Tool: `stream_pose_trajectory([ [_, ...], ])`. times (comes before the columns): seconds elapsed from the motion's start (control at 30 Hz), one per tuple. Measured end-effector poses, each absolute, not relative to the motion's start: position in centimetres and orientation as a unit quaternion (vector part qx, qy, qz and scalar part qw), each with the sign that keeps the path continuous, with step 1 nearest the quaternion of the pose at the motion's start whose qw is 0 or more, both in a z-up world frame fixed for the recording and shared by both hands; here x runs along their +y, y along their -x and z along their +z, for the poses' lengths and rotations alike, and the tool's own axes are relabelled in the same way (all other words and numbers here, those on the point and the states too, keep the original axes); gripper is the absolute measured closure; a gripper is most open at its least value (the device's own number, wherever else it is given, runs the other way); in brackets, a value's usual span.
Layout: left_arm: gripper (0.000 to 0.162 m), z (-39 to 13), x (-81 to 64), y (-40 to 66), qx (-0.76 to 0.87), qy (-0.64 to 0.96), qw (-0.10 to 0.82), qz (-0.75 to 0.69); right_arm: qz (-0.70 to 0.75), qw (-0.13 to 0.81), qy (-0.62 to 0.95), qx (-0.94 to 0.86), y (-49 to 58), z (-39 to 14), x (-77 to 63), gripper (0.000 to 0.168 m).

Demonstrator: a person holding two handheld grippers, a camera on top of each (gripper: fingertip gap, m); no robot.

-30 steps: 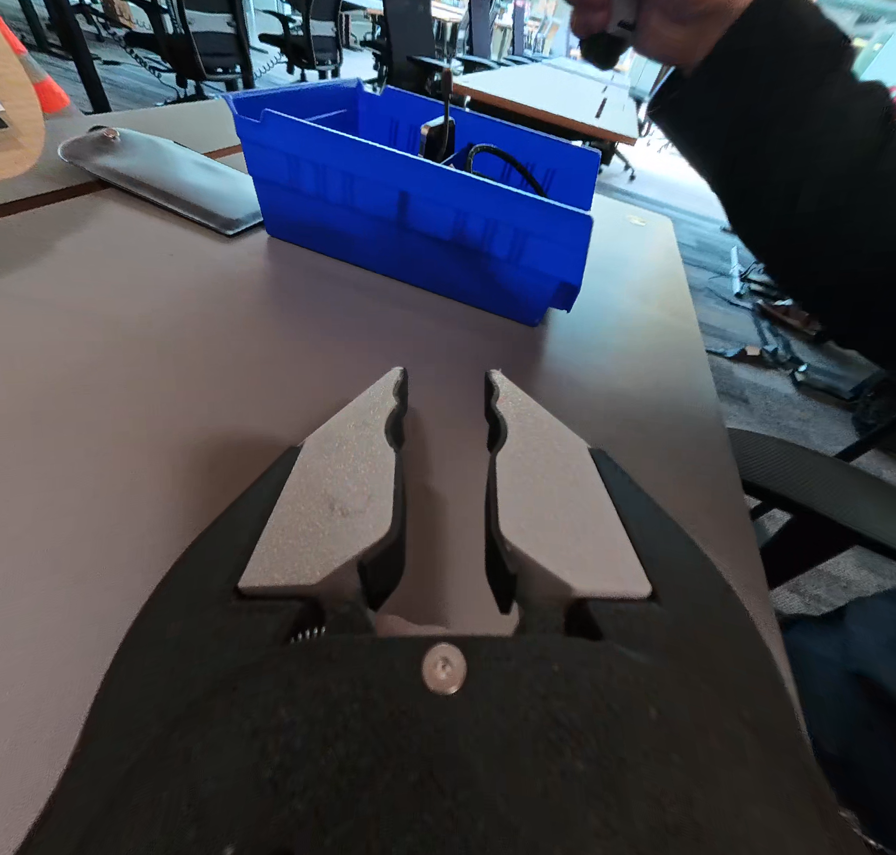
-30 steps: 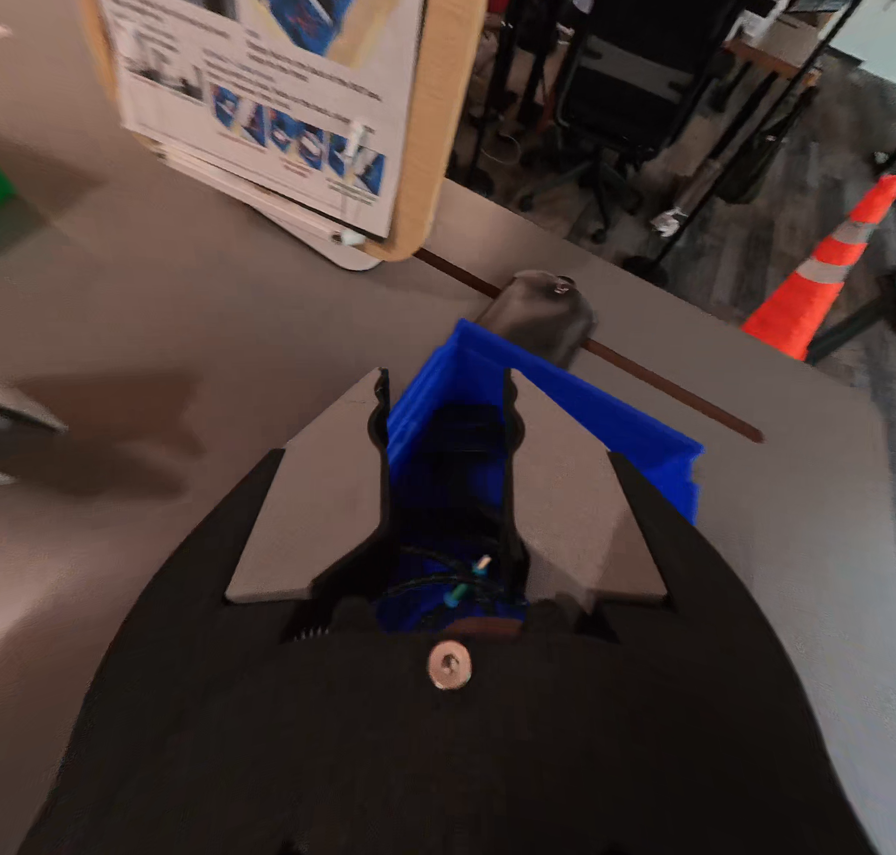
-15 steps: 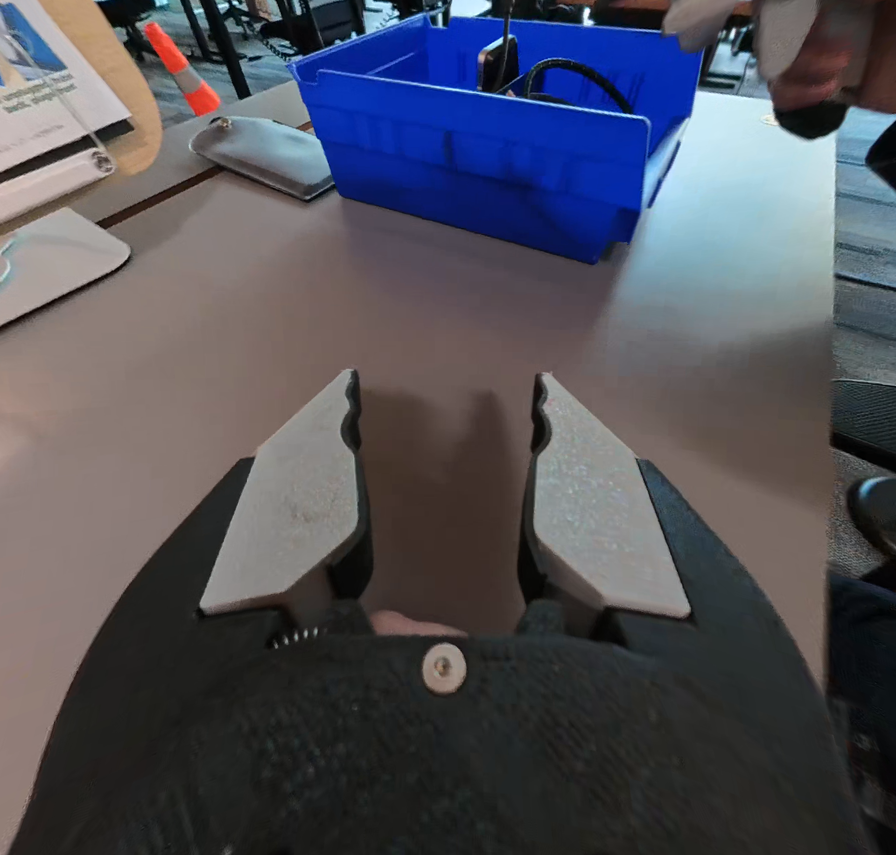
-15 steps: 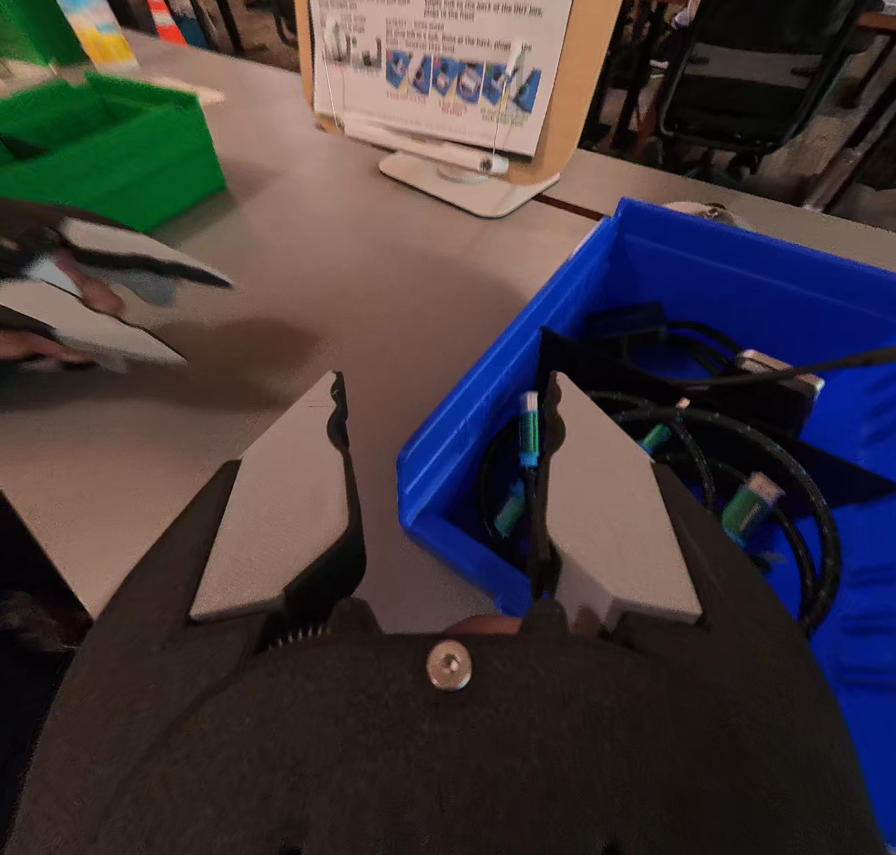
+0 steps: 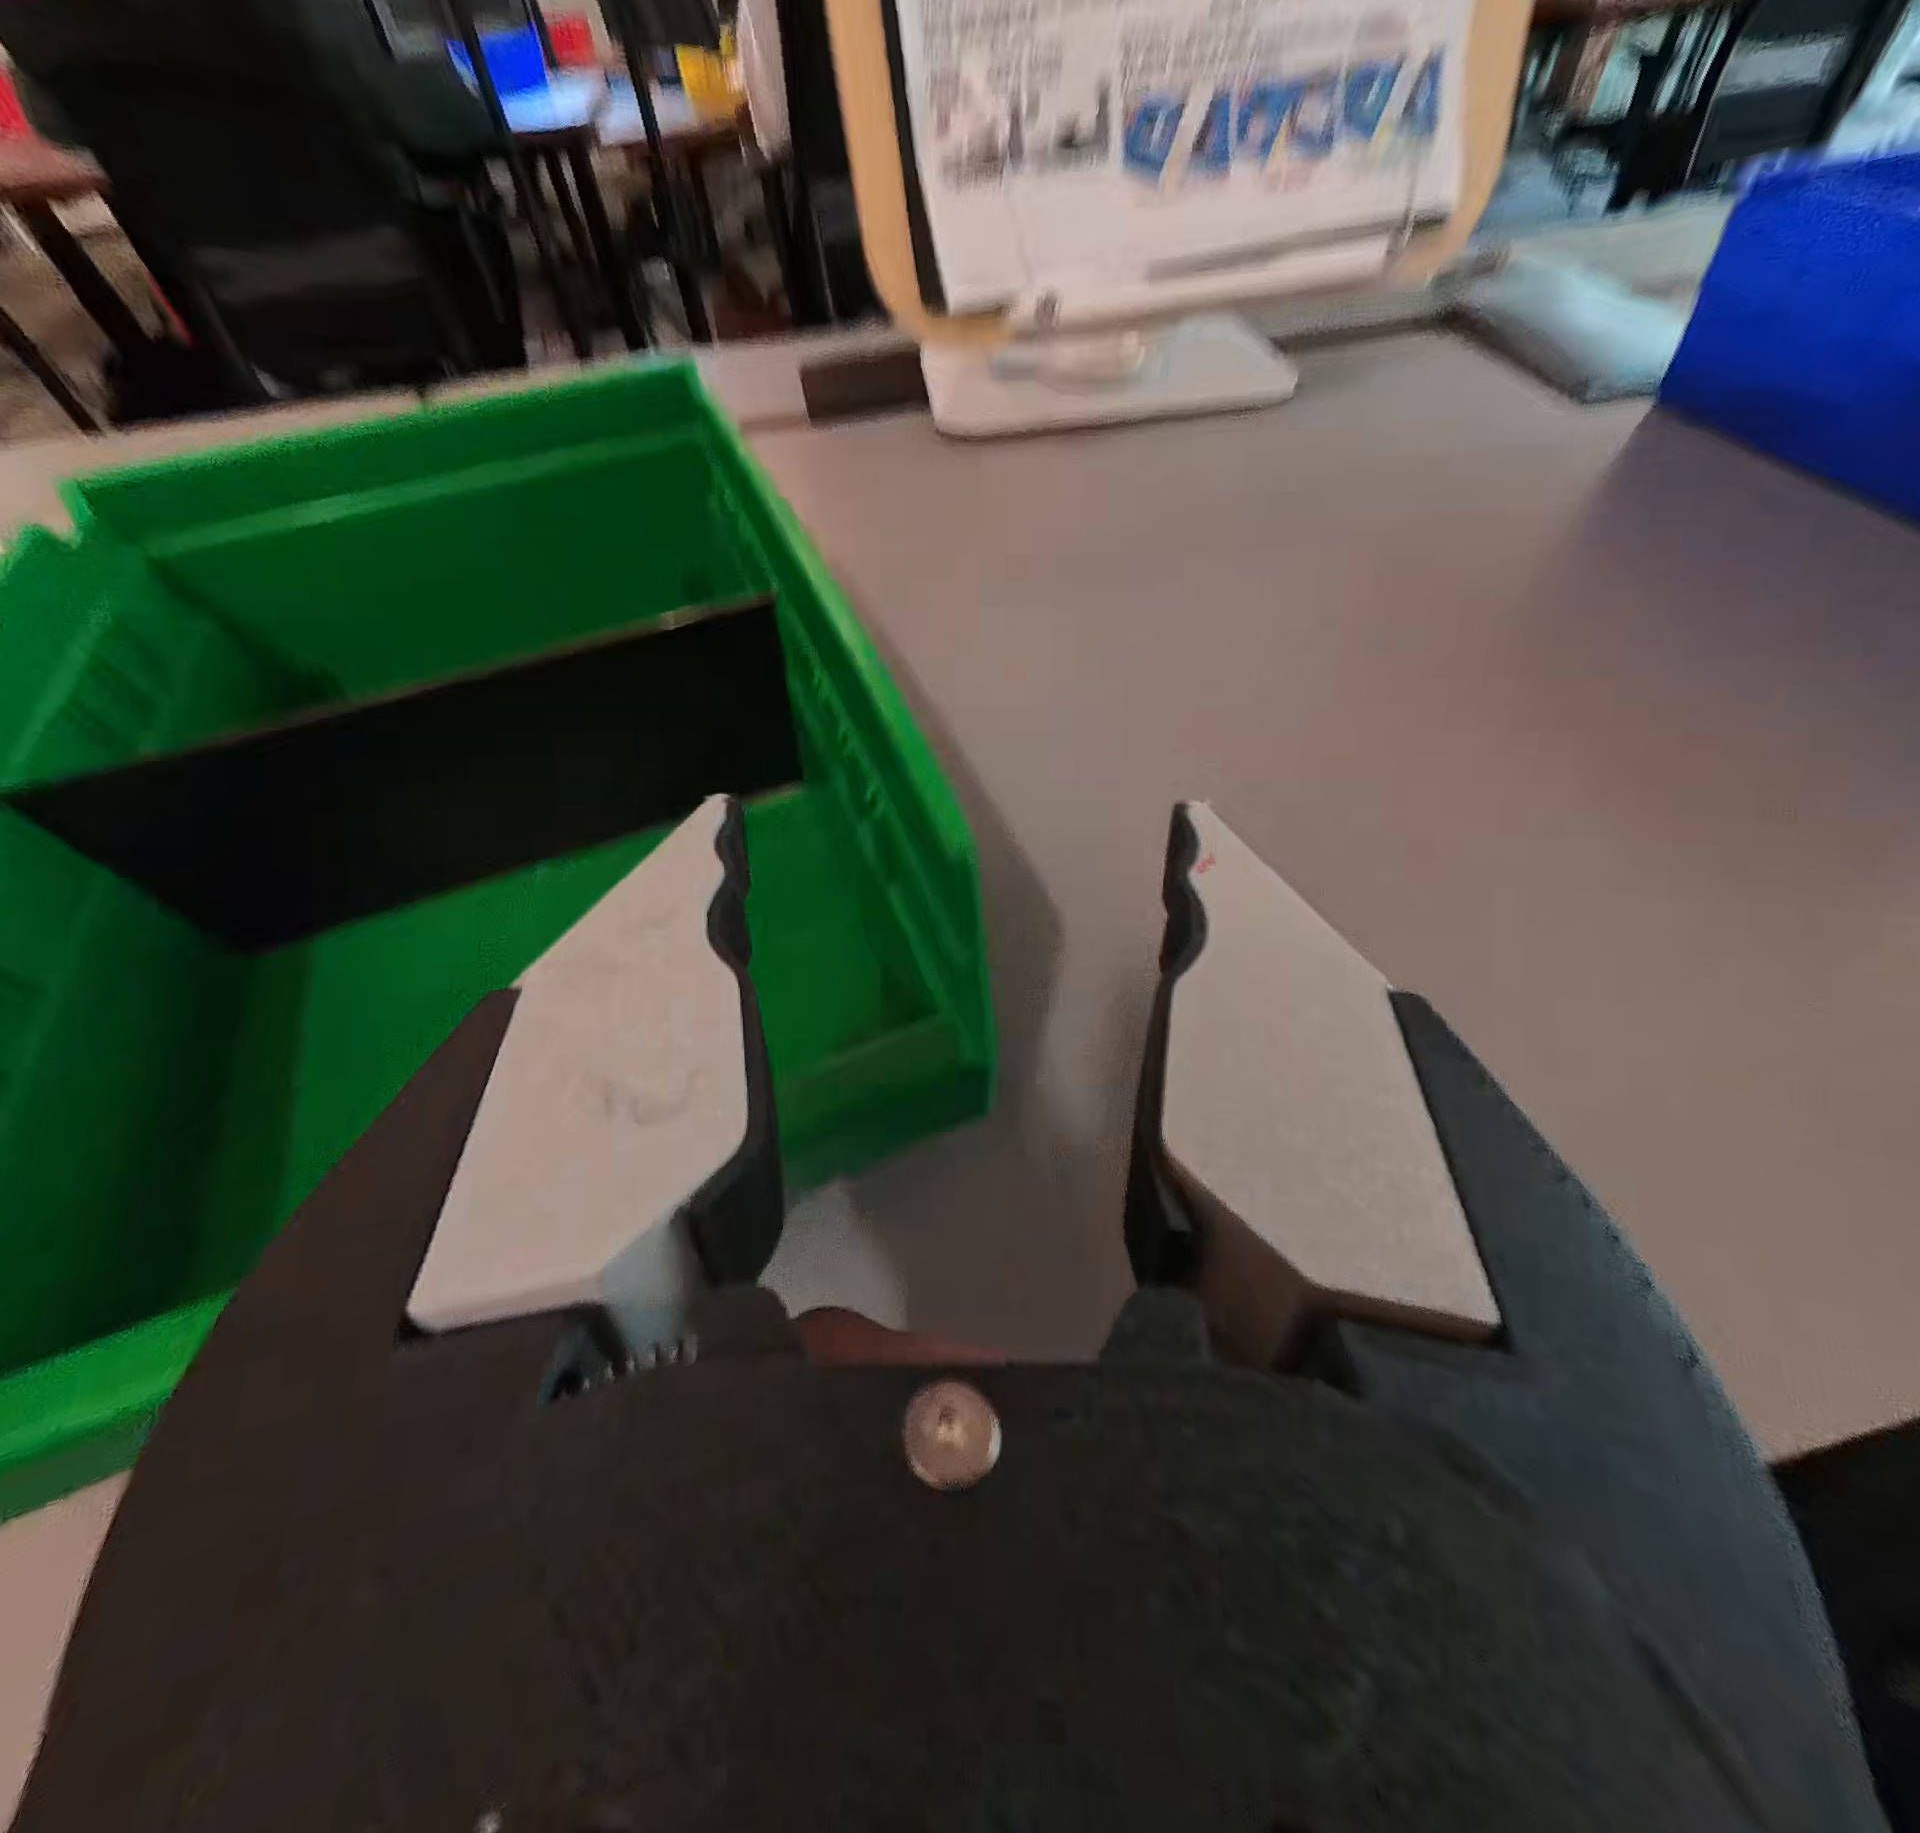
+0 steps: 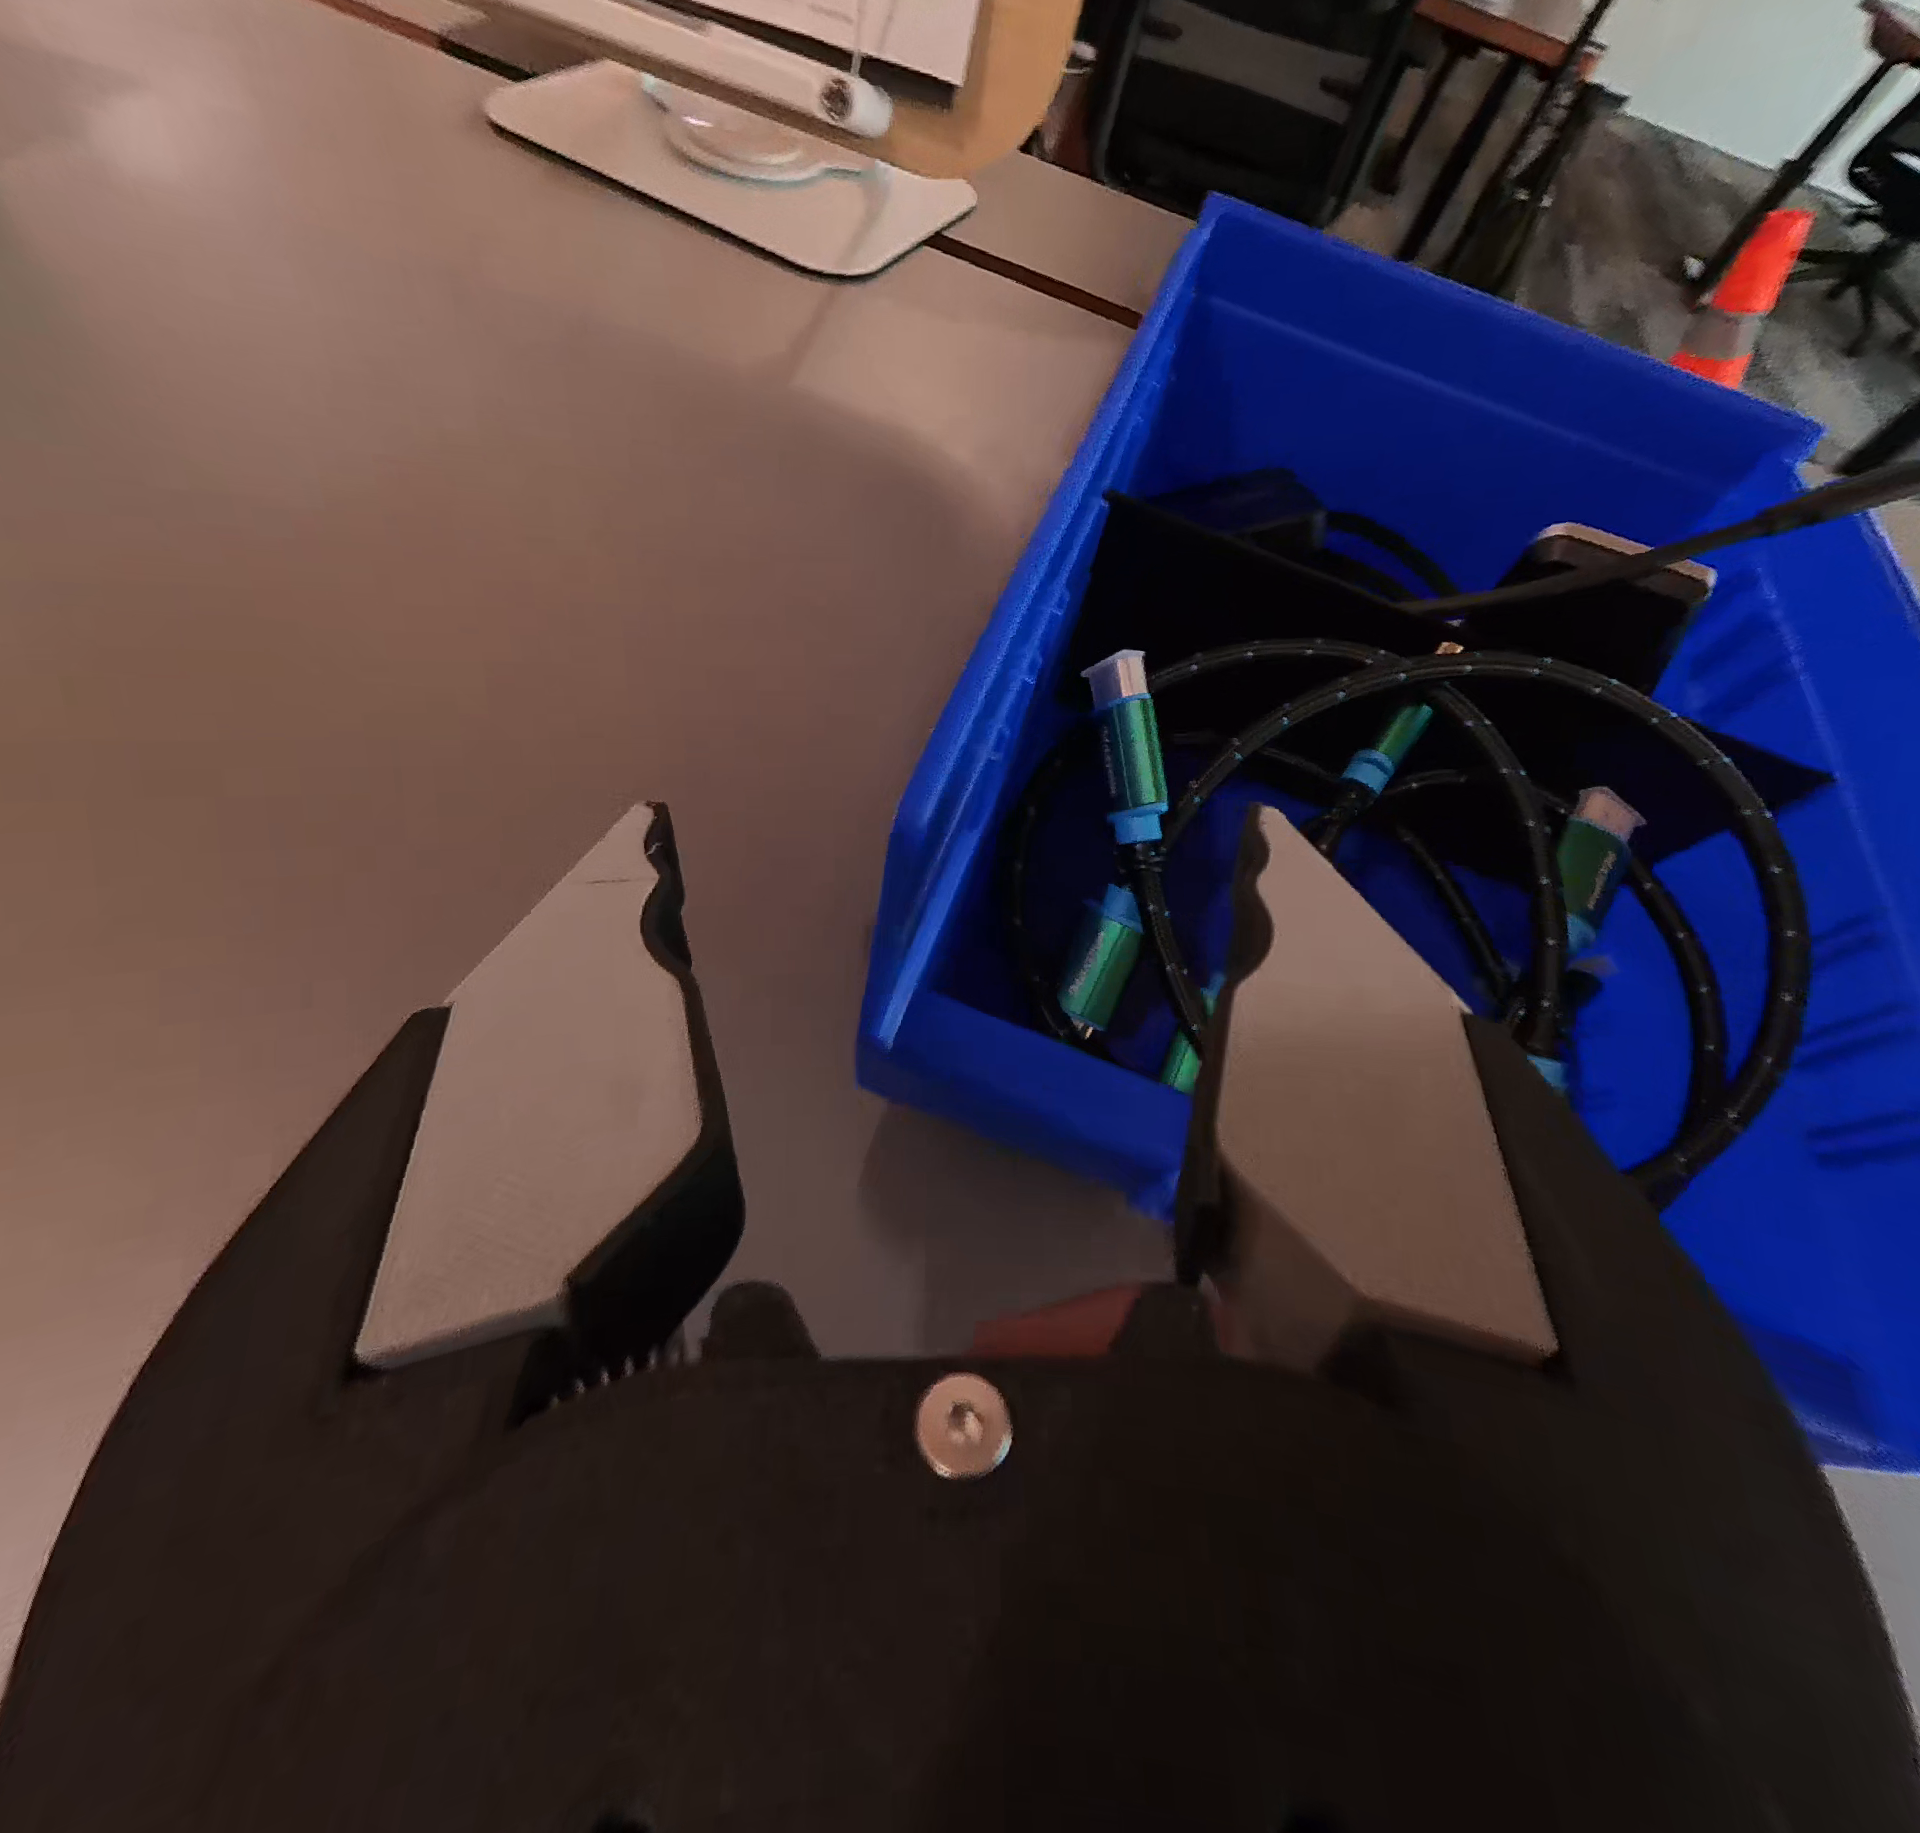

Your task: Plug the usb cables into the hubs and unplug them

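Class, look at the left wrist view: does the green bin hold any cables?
No. The green bin shows only a black divider across bare green compartments, and no cables are visible inside.

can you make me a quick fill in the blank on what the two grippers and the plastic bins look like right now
1. The left gripper, jaws apart and holding nothing, hovers by the corner of the ____ plastic bin.
2. That bin is split by a flat ____ divider panel.
3. The braided black cables with green plugs lie coiled inside the ____ plastic bin.
4. The right gripper has its jaws ____, with nothing between them.

Missing words: green; black; blue; open
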State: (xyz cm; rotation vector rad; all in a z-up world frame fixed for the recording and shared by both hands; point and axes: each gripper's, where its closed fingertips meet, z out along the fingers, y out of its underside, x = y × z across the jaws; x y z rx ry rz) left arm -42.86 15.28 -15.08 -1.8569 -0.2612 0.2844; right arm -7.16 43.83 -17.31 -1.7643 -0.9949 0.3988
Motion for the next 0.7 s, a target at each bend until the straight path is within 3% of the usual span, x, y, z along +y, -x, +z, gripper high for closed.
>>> stream_pose_trajectory([
  [0.13,0.088,-18.3,15.2,46.0,-0.103,0.828,0.519,0.187,0.131,0.504,0.747,-0.414,8.3,-19.0,45.5,0.075],
  [0.17,0.091,-18.1,15.7,46.0,-0.085,0.823,0.526,0.197,0.115,0.506,0.746,-0.418,8.3,-19.2,45.9,0.087],
  [0.2,0.103,-18.1,16.2,46.0,-0.074,0.823,0.527,0.199,0.091,0.512,0.742,-0.422,8.2,-19.3,46.3,0.106],
  [0.27,0.150,-18.0,16.4,46.7,-0.052,0.822,0.511,0.246,0.071,0.513,0.735,-0.437,8.2,-19.3,46.3,0.121],
  [0.3,0.154,-17.7,15.8,47.9,-0.047,0.817,0.493,0.297,0.079,0.508,0.732,-0.447,8.3,-19.2,46.0,0.132],
  [0.33,0.157,-17.4,15.0,48.9,-0.047,0.810,0.488,0.323,0.093,0.504,0.730,-0.451,8.4,-19.0,45.5,0.145],
  [0.53,0.158,-13.7,8.7,52.4,-0.090,0.761,0.580,0.277,0.125,0.497,0.747,-0.422,5.0,-18.5,44.9,0.165],
  [0.7,0.161,-10.7,5.5,55.0,-0.098,0.746,0.564,0.340,0.147,0.492,0.744,-0.428,4.0,-18.3,42.3,0.166],
])
